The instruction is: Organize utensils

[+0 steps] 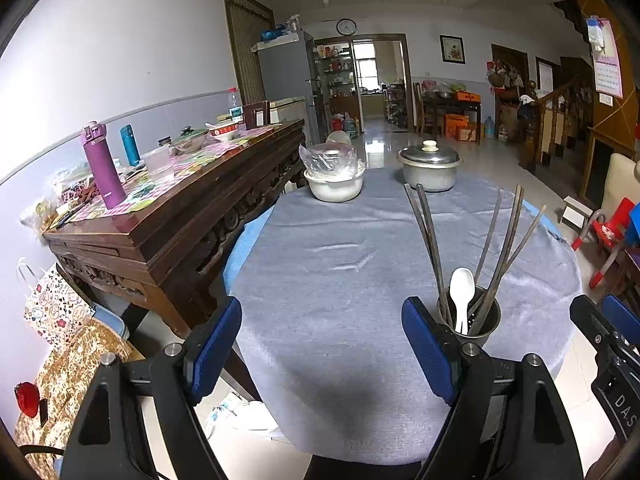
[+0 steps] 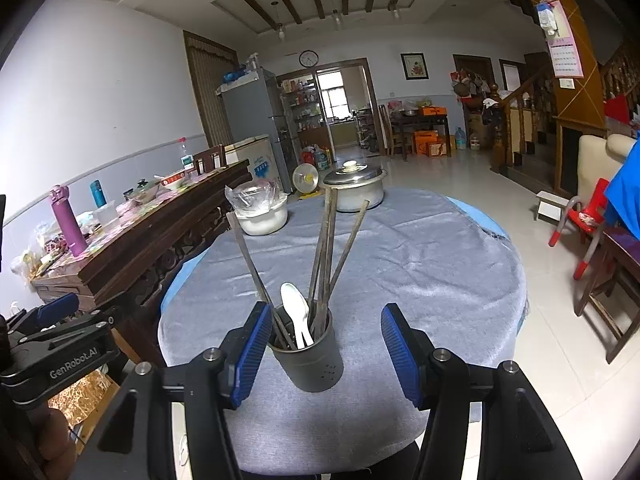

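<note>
A dark metal utensil holder (image 2: 310, 364) stands near the front of the round table, on a grey-blue cloth (image 2: 420, 272). It holds several dark chopsticks (image 2: 326, 252) and a white plastic spoon (image 2: 298, 316). My right gripper (image 2: 322, 354) is open, its blue pads on either side of the holder, not touching it. My left gripper (image 1: 322, 354) is open and empty over the cloth; the holder (image 1: 472, 318) stands just behind its right finger, with the spoon (image 1: 462, 296) and chopsticks (image 1: 496, 240) standing up in it.
A white bowl covered with a plastic bag (image 1: 334, 178) and a lidded metal pot (image 1: 430, 168) stand at the table's far side. A dark wooden sideboard (image 1: 180, 216) with bottles and dishes runs along the left. Red chairs (image 2: 580, 224) stand right.
</note>
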`<act>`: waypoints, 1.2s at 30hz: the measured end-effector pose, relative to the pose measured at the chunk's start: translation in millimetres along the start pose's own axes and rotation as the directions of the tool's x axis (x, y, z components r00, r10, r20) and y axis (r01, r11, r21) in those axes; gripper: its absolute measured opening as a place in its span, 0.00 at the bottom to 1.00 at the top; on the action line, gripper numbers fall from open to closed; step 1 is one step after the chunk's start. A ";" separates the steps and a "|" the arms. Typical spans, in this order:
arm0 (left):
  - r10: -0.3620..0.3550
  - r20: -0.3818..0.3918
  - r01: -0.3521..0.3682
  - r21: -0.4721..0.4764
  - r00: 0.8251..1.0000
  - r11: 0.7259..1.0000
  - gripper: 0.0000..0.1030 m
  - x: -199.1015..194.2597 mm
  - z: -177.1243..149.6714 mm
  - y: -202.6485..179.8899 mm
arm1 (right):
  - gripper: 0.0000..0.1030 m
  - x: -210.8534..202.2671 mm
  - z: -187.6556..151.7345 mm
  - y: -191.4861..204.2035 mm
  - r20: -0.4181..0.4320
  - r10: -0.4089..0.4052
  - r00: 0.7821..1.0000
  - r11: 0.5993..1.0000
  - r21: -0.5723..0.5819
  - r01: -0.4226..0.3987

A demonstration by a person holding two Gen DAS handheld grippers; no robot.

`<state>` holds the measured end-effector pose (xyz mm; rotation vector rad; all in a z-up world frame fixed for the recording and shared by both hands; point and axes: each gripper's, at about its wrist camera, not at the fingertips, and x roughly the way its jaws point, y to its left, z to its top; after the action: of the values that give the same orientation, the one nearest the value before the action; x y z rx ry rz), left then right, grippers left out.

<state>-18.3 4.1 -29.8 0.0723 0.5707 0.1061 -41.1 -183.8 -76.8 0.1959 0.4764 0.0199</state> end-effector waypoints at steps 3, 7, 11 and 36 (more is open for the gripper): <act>-0.004 0.000 0.004 -0.005 1.000 1.000 0.80 0.4 -0.4 2.7 | 0.59 -0.8 0.2 3.5 0.002 0.000 1.000 1.000 -0.007 0.000; -0.010 -0.002 0.010 -0.009 1.000 1.000 0.80 1.0 -1.5 5.9 | 0.59 -0.6 -0.4 8.7 -0.001 0.002 1.000 1.000 -0.019 -0.002; -0.009 -0.001 0.009 -0.012 1.000 1.000 0.80 0.7 -1.6 7.0 | 0.59 -0.8 -0.4 12.2 -0.001 0.000 1.000 1.000 -0.028 0.000; -0.024 -0.009 0.023 -0.071 1.000 0.997 0.80 3.7 -9.0 35.8 | 0.59 -0.9 -2.6 33.8 -0.001 -0.003 1.000 0.997 -0.071 0.003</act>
<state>-22.9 40.4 -35.9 -0.0036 0.5769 0.1034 -42.2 -150.2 -72.1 0.1253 0.4762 0.0335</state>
